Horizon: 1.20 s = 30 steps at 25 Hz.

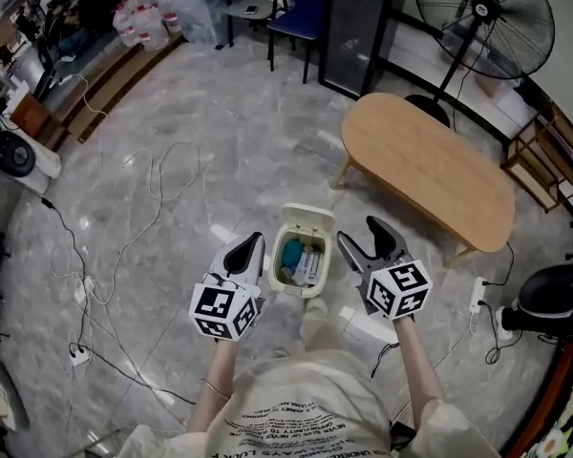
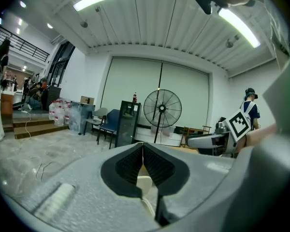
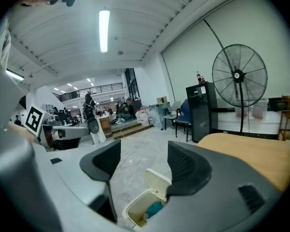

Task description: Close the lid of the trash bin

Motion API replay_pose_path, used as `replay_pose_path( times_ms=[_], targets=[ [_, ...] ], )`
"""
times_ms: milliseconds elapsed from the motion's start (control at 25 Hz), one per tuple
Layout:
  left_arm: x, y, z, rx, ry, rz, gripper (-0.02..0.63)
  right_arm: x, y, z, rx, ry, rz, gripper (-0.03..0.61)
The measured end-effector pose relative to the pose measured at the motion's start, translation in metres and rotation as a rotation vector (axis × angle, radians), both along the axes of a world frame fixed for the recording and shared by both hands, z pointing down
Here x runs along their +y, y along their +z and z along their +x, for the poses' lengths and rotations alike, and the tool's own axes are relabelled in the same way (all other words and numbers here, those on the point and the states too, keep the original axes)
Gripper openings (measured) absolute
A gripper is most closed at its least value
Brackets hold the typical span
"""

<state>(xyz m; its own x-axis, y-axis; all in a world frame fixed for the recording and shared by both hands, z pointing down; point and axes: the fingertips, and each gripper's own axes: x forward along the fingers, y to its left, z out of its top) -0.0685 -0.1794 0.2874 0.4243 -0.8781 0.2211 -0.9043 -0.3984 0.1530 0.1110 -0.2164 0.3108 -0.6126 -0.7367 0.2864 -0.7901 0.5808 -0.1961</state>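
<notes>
A small cream trash bin (image 1: 303, 256) stands on the marble floor between my two grippers, its lid (image 1: 308, 218) swung up at the far side. Blue and white rubbish lies inside. My left gripper (image 1: 247, 247) hangs to the bin's left with its jaws pressed together and nothing in them. My right gripper (image 1: 368, 236) hangs to the bin's right, open and empty. In the right gripper view the open bin (image 3: 144, 211) and its raised lid (image 3: 158, 181) show low down between the jaws. The left gripper view shows a cream piece (image 2: 144, 184) behind the shut gripper (image 2: 143, 154).
A long wooden table (image 1: 427, 166) stands to the right behind the bin. Cables (image 1: 124, 246) trail across the floor on the left. A power strip (image 1: 477, 294) lies at the right. A floor fan (image 1: 482, 12), a black cabinet (image 1: 356, 27) and chairs (image 1: 296, 12) stand further back.
</notes>
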Motion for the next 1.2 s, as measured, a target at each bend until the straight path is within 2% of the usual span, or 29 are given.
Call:
replay_pose_path(
  times_ms=[360, 640, 1200],
  targets=[
    [-0.05, 0.048, 0.0, 0.012, -0.121, -0.118, 0.023, -0.065, 0.051, -0.021, 0.095, -0.195, -0.06, 0.291],
    [-0.072, 0.087, -0.005, 0.021, -0.18, -0.2, 0.023, -0.093, 0.096, -0.042, 0.142, -0.314, -0.106, 0.291],
    [-0.081, 0.187, -0.006, 0.039, -0.162, -0.417, 0.023, -0.113, 0.191, -0.059, 0.262, -0.389, -0.188, 0.291]
  ],
)
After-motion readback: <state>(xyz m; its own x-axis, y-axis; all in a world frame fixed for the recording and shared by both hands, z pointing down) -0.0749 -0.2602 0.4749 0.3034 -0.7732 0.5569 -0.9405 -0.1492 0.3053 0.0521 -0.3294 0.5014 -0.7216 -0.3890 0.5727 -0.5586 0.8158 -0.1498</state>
